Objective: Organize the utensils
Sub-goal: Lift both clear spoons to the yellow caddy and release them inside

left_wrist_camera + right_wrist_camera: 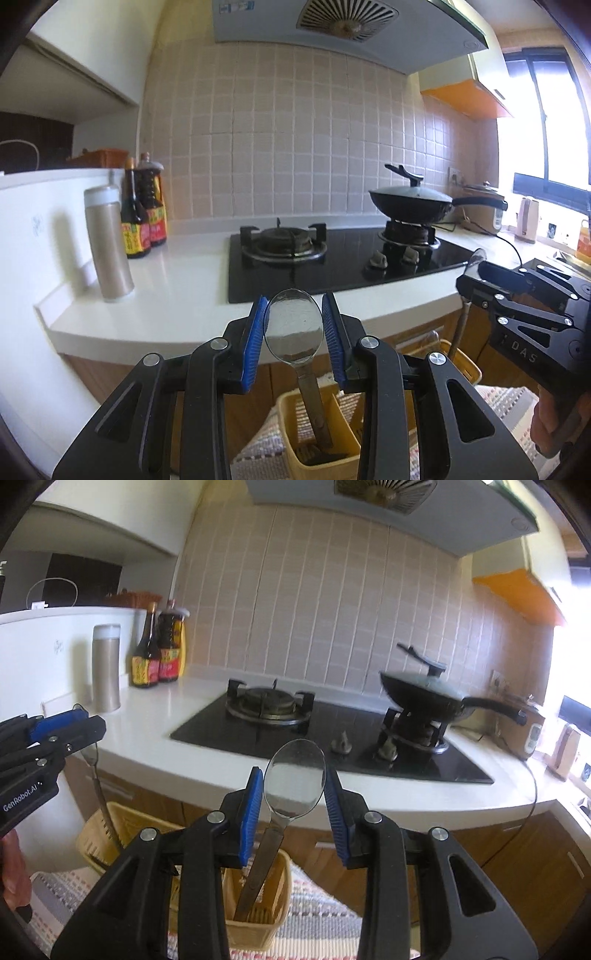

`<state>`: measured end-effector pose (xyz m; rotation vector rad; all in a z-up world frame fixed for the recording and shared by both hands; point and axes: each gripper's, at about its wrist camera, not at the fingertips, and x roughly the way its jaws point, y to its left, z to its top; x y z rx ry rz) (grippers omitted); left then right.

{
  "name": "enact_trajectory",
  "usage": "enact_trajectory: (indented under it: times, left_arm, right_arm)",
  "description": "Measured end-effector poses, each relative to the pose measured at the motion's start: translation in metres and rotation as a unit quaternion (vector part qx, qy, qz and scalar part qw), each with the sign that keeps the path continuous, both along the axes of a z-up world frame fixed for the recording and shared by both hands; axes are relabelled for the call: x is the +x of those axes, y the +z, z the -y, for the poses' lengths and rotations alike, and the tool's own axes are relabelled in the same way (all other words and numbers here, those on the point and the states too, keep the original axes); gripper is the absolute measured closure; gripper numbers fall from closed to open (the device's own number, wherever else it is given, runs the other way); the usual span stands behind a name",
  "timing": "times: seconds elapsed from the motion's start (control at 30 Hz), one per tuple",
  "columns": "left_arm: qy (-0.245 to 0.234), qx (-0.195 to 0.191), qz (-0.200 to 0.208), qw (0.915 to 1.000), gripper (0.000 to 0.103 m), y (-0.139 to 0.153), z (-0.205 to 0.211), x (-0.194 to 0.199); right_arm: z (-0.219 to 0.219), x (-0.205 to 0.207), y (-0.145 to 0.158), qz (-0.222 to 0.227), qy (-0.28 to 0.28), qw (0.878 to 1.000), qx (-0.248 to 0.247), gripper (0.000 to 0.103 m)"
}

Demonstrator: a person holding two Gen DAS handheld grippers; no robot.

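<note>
Left gripper (pixel 293 332) clamps 1 spoon (pixel 294 328) by its bowl, handle down in the yellow basket (pixel 291 435) on the floor rug. Right gripper (pixel 293 805) — same grip on a 2nd spoon (pixel 295 779), handle in that basket.

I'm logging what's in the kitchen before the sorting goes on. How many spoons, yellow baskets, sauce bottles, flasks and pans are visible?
Spoons: 2, one in the left gripper and one in the right gripper
Yellow baskets: 2
Sauce bottles: 2
Flasks: 1
Pans: 1
Total: 8
</note>
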<state>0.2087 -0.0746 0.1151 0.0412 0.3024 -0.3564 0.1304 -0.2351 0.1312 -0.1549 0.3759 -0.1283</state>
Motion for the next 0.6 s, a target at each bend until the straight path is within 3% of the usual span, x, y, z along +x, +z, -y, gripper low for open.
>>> enact_trajectory:
  times: [0.17, 0.23, 0.4, 0.5, 0.6]
  left_arm:
    - [-0.011, -0.002, -0.011, 0.9999, 0.071, 0.000, -0.001, -0.006]
    - [-0.015, -0.005, -0.016, 0.9997, 0.059, 0.001, -0.002, -0.009]
    - [-0.029, -0.027, -0.038, 0.9985, 0.055, 0.002, -0.015, -0.025]
    - [-0.040, -0.045, -0.050, 0.9969, 0.051, 0.004, -0.025, -0.039]
    - [-0.051, -0.057, -0.066, 0.9949, 0.047, 0.007, -0.035, -0.056]
  right_arm:
    - [0.008, -0.003, -0.004, -0.034, 0.011, 0.999, 0.033, 0.072]
    - [0.012, -0.004, -0.006, -0.053, 0.022, 0.997, 0.049, 0.071]
    - [0.017, -0.015, -0.009, -0.098, 0.047, 0.990, 0.085, 0.071]
    - [0.022, -0.031, -0.009, -0.122, 0.062, 0.985, 0.108, 0.060]
    - [0.022, -0.048, -0.009, -0.136, 0.072, 0.981, 0.115, 0.059]
